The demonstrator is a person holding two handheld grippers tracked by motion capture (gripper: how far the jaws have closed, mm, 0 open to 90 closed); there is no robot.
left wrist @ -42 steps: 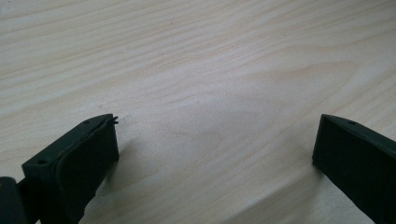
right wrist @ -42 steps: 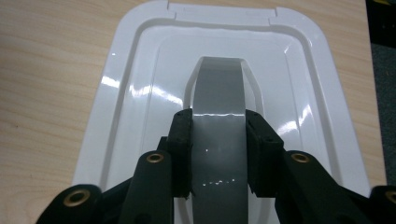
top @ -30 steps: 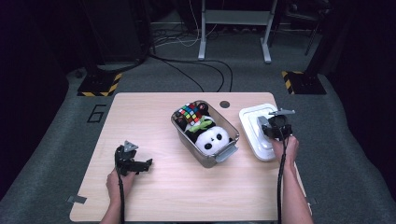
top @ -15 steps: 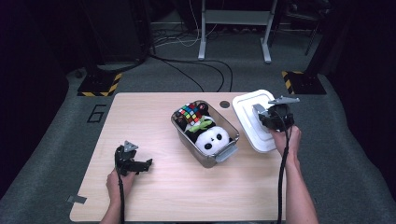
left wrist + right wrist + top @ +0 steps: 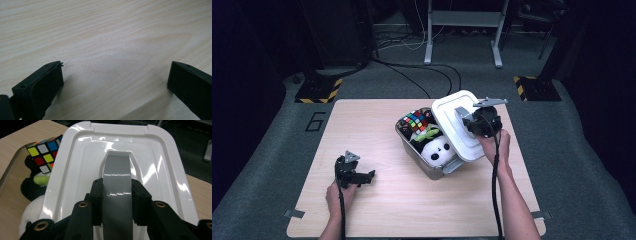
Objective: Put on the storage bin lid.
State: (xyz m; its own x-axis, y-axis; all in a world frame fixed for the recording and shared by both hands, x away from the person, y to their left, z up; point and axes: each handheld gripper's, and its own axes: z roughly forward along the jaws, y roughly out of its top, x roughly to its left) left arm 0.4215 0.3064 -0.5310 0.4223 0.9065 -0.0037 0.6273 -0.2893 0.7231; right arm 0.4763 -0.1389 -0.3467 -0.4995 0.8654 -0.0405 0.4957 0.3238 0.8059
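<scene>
A white plastic lid (image 5: 457, 124) hangs tilted over the right side of a clear bin (image 5: 414, 150). My right gripper (image 5: 464, 120) is shut on the lid's grey handle (image 5: 116, 182), both jaws pressed against its sides. The lid (image 5: 117, 152) spreads out beyond the jaws in the right gripper view. Inside the bin lie a colour cube (image 5: 414, 120), a green toy (image 5: 428, 133) and a panda plush (image 5: 437, 149). My left gripper (image 5: 362, 176) rests low at the table's front left, open, with bare wood (image 5: 110, 50) between its jaws.
The wooden table (image 5: 362, 130) has free room on its left half and along the front. A dark round spot sits near the far edge behind the bin. Cables and a metal stand (image 5: 462, 30) lie on the floor beyond the table.
My right gripper has lifted the white lid off the table at the right and carried it up and left over the bin. The left gripper has stayed put.
</scene>
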